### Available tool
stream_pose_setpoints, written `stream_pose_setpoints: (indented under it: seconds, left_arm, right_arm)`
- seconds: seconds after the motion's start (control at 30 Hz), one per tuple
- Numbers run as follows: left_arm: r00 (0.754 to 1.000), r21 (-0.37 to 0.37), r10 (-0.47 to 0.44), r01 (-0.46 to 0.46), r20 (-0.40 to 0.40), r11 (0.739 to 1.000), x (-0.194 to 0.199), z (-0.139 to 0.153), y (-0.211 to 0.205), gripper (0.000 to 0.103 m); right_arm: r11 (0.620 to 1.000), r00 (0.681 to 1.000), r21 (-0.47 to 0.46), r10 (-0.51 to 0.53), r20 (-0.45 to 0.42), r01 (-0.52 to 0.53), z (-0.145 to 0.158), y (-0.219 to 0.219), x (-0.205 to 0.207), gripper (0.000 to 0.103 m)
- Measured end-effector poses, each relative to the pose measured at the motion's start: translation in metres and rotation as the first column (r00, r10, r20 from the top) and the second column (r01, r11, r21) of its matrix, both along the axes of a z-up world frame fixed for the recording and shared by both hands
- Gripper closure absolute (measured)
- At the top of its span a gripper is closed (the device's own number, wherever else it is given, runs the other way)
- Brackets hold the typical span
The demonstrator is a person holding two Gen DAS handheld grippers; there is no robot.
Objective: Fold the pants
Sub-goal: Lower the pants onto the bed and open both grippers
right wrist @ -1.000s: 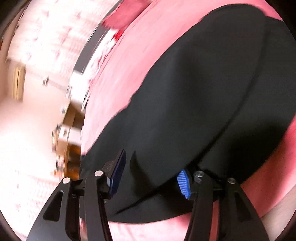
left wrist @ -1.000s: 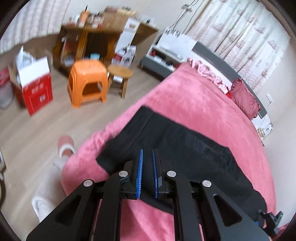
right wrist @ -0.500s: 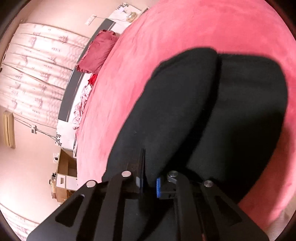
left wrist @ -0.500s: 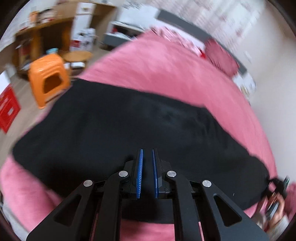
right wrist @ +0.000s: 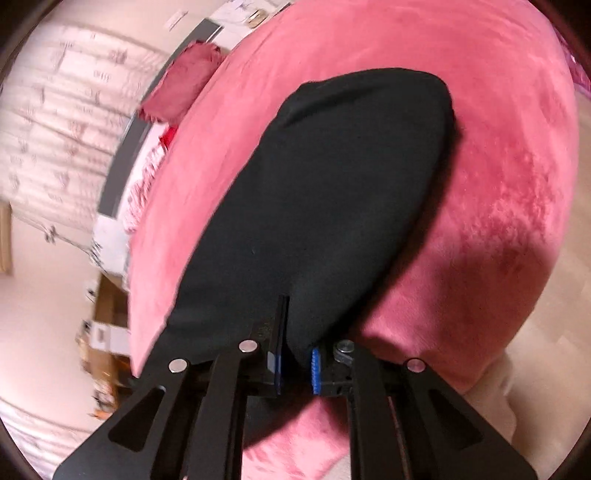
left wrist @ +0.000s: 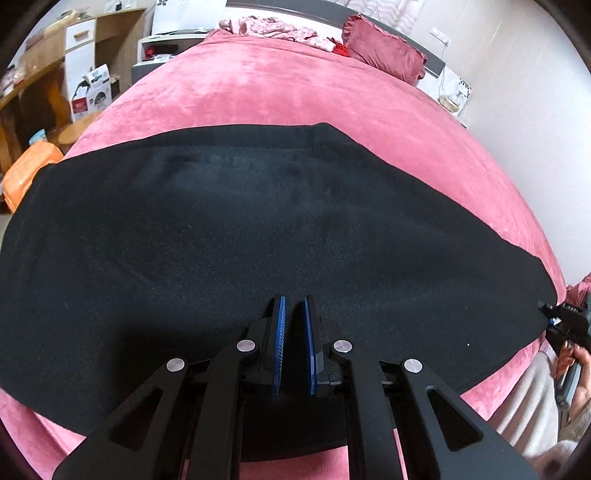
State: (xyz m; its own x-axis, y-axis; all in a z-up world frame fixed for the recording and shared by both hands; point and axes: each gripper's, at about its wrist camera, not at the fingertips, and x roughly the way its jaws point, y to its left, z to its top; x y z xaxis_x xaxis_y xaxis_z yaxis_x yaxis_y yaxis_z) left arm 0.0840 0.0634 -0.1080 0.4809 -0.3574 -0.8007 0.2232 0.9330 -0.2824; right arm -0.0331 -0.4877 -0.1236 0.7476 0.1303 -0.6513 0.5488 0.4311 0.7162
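Black pants [left wrist: 258, 229] lie spread flat across a pink bed [left wrist: 295, 88], running left to right in the left wrist view. My left gripper [left wrist: 294, 317] hovers low over their near middle, jaws nearly closed with a narrow gap and nothing between them. My right gripper [right wrist: 295, 332] is shut on the end of the pants [right wrist: 332, 206], with black cloth pinched between the blue pads [right wrist: 314, 363]. It also shows in the left wrist view [left wrist: 565, 321] at the pants' right end.
A dark red pillow [left wrist: 384, 51] and patterned cloth [left wrist: 273, 27] lie at the bed's head. An orange stool [left wrist: 26, 173], a small wooden stool [left wrist: 75, 131], boxes and a desk stand on the floor at left. A wall runs along the right.
My right gripper has closed on the end of the pants. My left gripper has swung in over the middle of the pants, which now fill its view.
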Motion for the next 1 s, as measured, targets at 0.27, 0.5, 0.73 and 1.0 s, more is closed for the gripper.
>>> stream_pose_setpoints:
  seconds: [0.27,0.5,0.73,1.0]
  left_arm:
    - [0.996,-0.056,-0.058,0.062,0.074,0.996,-0.014,0.015,-0.012,0.044]
    - [0.999,-0.032,-0.042,0.043,0.035,0.999,-0.001,0.004,-0.029,0.044]
    - [0.997,0.008,-0.055,0.054,0.050,0.998,0.001,-0.001,-0.037,0.026]
    - [0.982,0.167,-0.155,0.135,0.110,0.977,-0.016,-0.008,-0.053,0.018]
  right_arm:
    - [0.993,0.991,-0.012,-0.118,0.069,0.119,0.021,-0.036,-0.015,0.074]
    - [0.982,0.998,-0.180,-0.055,0.039,0.061,0.054,-0.044,0.018,0.096]
    - [0.975,0.994,-0.201,-0.105,-0.039,0.096,0.022,-0.043,0.012,0.091]
    - [0.947,0.980,-0.283,-0.184,-0.082,0.154,0.034,-0.047,-0.013,0.062]
